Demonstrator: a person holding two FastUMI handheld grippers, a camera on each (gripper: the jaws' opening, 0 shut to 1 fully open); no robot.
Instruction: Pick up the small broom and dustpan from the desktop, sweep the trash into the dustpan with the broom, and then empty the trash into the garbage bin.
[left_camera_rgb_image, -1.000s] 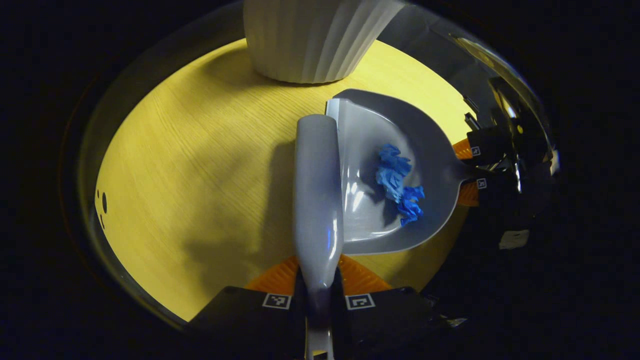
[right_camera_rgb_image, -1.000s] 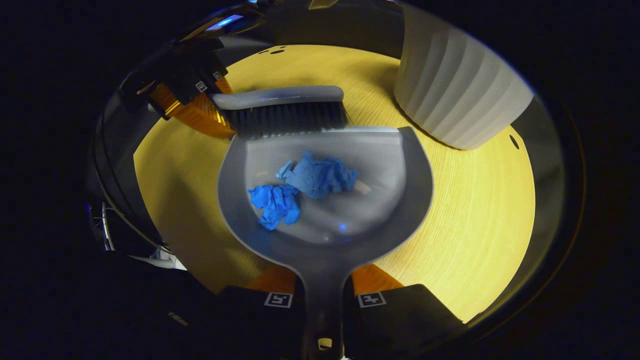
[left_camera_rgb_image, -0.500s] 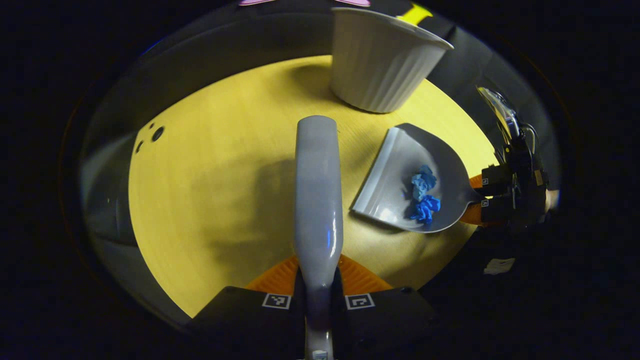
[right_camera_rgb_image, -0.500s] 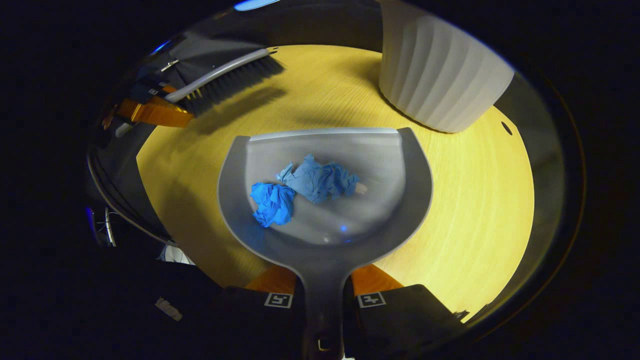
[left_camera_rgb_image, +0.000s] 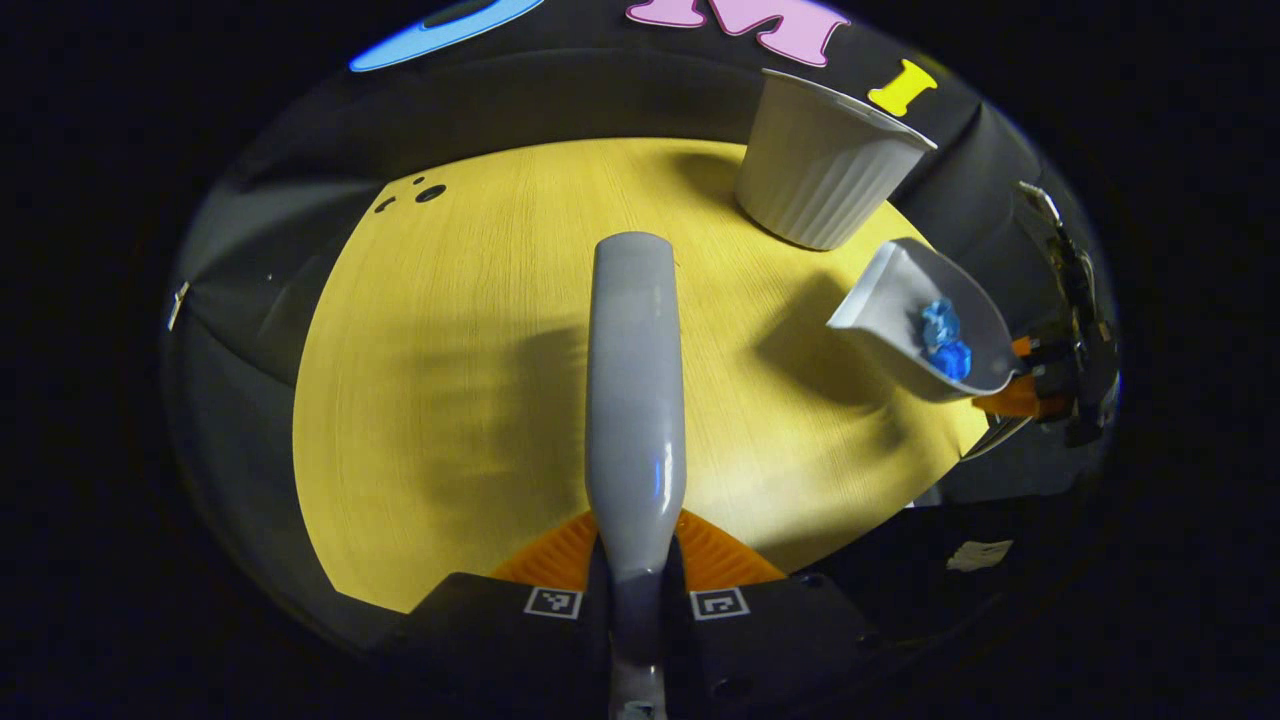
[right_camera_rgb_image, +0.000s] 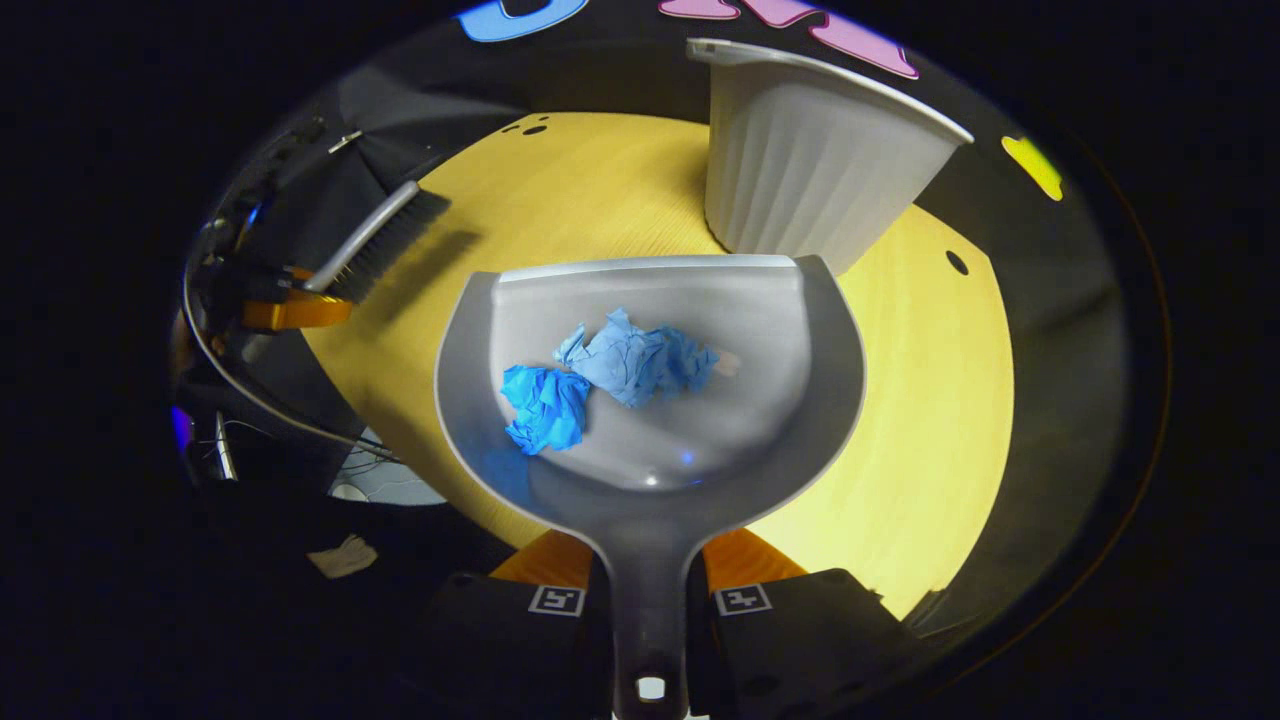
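A recording booth: black cloth wall (left_camera_rgb_image: 600, 90) behind a round yellow table (left_camera_rgb_image: 450, 350).

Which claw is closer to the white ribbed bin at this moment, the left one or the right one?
Right. The right claw holds the dustpan, whose front lip almost reaches the bin. The left claw, holding the broom, sits farther back across the table.

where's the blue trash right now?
In the right gripper view, the blue trash lies in the dustpan, held by the right gripper short of the white bin.
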